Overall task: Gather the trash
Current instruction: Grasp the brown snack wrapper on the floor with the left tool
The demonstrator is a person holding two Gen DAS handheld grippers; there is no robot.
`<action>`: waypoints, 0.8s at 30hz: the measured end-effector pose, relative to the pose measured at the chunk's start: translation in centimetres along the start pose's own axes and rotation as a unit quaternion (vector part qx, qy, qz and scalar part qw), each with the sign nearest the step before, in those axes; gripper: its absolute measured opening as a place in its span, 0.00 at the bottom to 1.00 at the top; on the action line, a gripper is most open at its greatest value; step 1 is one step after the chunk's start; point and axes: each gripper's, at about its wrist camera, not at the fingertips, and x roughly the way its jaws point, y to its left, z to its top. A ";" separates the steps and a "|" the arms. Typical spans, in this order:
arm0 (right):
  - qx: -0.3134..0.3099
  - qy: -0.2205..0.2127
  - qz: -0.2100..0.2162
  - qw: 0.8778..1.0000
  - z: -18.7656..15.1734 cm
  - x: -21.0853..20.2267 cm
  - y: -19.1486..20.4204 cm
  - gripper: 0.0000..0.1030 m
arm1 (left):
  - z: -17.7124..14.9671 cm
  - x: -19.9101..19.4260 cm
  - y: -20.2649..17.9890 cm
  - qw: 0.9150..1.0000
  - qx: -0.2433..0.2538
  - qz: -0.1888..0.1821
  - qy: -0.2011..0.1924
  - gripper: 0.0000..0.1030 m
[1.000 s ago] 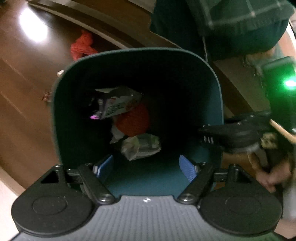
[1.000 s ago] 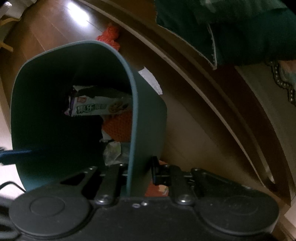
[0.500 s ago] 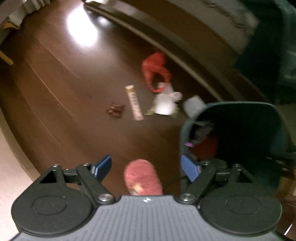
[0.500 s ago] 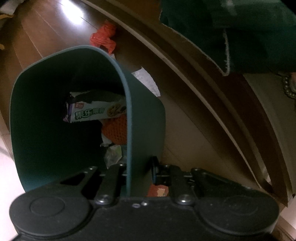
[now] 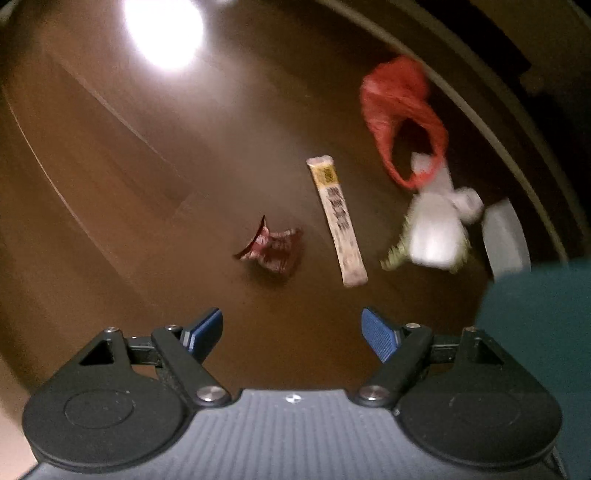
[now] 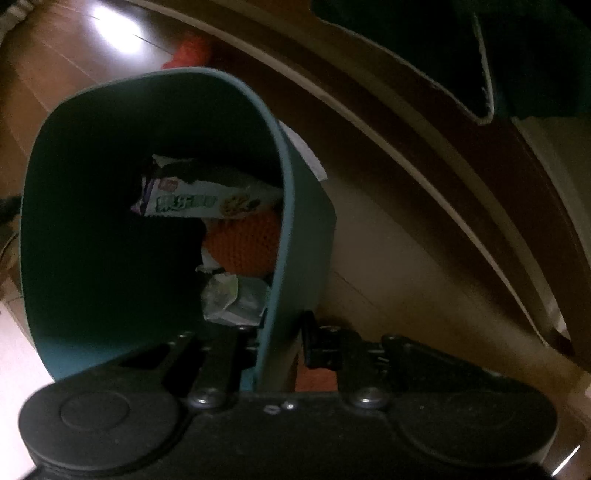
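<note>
My left gripper (image 5: 291, 332) is open and empty above the dark wood floor. Ahead of it lie a crumpled red wrapper (image 5: 271, 247), a long white stick packet (image 5: 338, 219), a red plastic bag (image 5: 400, 114) and crumpled white paper (image 5: 436, 229). My right gripper (image 6: 279, 343) is shut on the wall of the teal trash bin (image 6: 110, 184); the bin's edge also shows in the left wrist view (image 5: 535, 332). Inside the bin are a green-and-white snack wrapper (image 6: 199, 201), an orange mesh item (image 6: 243, 245) and crumpled paper (image 6: 232, 301).
A curved wooden furniture base (image 6: 424, 129) runs along the right of the bin, with dark fabric (image 6: 443, 48) above it. A ceiling light glares on the floor (image 5: 164, 33). A white sheet (image 6: 306, 155) lies behind the bin.
My left gripper has swung left, away from the bin's opening, and moved closer to the litter on the floor. The right gripper keeps its hold on the bin.
</note>
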 end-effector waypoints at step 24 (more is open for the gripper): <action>0.046 0.011 0.006 0.999 -0.1 3.0 -0.6 0.13 | 3.9 12.6 6.8 0.934 -0.354 -0.032 0.032 0.33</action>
